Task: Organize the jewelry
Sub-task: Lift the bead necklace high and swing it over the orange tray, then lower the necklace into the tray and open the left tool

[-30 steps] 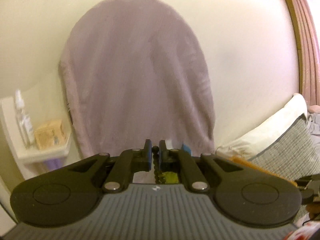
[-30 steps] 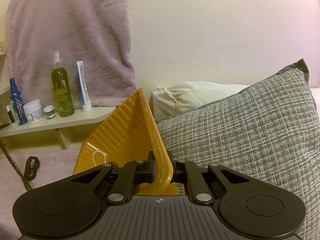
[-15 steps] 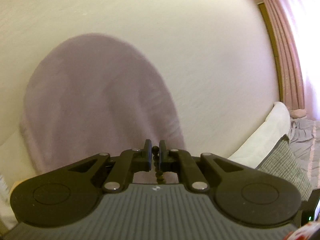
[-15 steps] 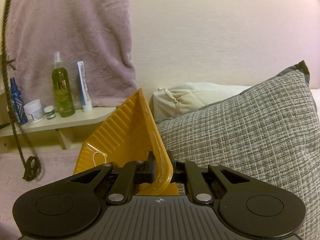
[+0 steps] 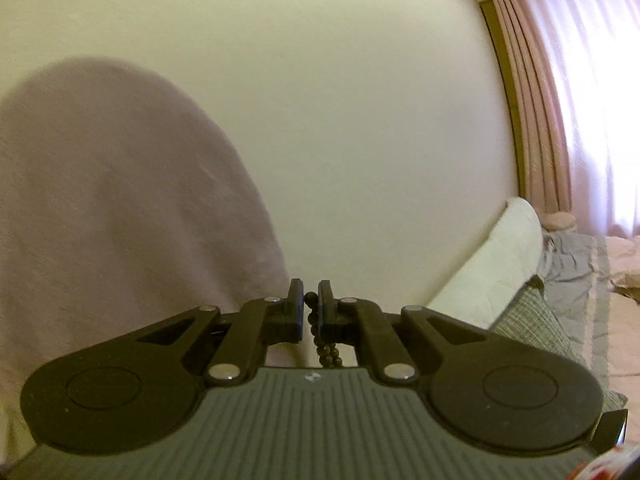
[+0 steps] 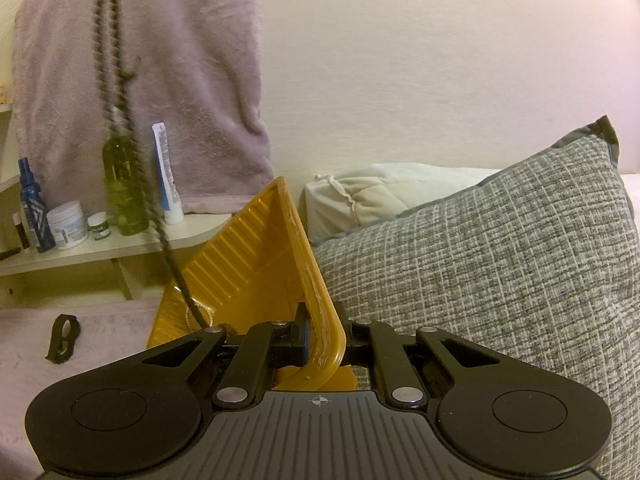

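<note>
My left gripper [image 5: 309, 304] is shut on a dark beaded necklace [image 5: 325, 350], held high and facing the wall. In the right wrist view the necklace [image 6: 120, 80] hangs down in a long double strand, and its lower end reaches into the yellow tray [image 6: 248, 256]. My right gripper [image 6: 323, 332] is shut on the tray's near rim and holds the tray tilted. A thin pale chain [image 6: 200, 314] lies in the tray's bottom. A small dark ring-shaped piece [image 6: 64, 338] lies on the pale surface left of the tray.
A mauve towel [image 6: 160, 80] hangs on the wall above a shelf [image 6: 120, 244] with bottles, jars and a tube. A grey woven pillow [image 6: 500, 272] and a cream pillow [image 6: 380, 196] lie at right. Pink curtains [image 5: 580, 100] hang at the far right.
My left gripper rose and swung right, carrying the necklace up off the surface and over the tray. The right gripper and tray stayed still.
</note>
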Available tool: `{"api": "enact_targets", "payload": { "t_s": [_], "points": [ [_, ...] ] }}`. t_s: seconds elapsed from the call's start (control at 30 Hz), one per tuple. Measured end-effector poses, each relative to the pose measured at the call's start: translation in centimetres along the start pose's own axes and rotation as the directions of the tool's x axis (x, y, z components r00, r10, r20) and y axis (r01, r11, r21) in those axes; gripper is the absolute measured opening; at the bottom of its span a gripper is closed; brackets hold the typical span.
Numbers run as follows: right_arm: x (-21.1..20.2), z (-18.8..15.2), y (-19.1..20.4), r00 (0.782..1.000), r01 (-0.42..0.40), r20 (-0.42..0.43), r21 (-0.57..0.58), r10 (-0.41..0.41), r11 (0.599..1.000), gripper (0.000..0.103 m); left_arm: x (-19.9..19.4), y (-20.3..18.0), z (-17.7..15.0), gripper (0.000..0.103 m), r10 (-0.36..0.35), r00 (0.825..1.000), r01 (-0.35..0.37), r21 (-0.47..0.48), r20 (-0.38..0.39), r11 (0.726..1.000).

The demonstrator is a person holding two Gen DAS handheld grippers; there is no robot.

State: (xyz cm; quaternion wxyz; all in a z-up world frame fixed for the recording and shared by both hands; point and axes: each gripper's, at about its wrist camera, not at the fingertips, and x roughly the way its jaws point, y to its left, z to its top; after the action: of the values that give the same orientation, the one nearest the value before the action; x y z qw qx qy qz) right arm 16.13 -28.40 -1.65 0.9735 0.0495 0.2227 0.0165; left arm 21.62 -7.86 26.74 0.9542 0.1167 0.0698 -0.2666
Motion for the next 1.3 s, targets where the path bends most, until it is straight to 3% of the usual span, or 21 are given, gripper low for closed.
{"api": "enact_targets", "payload": {
  "t_s": [0.4, 0.77, 0.97, 1.3],
  "points": [
    [-0.1, 0.0, -0.1, 1.0, 0.001, -0.004, 0.011, -0.001, 1.0, 0.01, 5.9, -3.4, -5.7, 0.006, -0.096, 0.979, 0.095, -0.013, -0.177, 0.995],
    [-0.1, -0.1, -0.1, 1.0, 0.002, -0.006, 0.013, -0.002, 1.0, 0.01, 9.3, -4.3, -11.2, 0.006, -0.131, 0.936, 0.126, -0.036, -0.328, 0.991],
    [-0.1, -0.1, -0.2, 1.0, 0.003, -0.006, 0.015, -0.003, 1.0, 0.01, 10.4, -4.8, -12.8, 0.006, -0.14, 0.921, 0.129, -0.054, -0.363, 0.99],
    [-0.1, -0.1, -0.2, 1.0, 0.003, -0.007, 0.016, -0.003, 1.0, 0.01, 11.1, -5.1, -13.7, 0.008, -0.142, 0.911, 0.124, -0.072, -0.387, 0.99]
  ]
}}
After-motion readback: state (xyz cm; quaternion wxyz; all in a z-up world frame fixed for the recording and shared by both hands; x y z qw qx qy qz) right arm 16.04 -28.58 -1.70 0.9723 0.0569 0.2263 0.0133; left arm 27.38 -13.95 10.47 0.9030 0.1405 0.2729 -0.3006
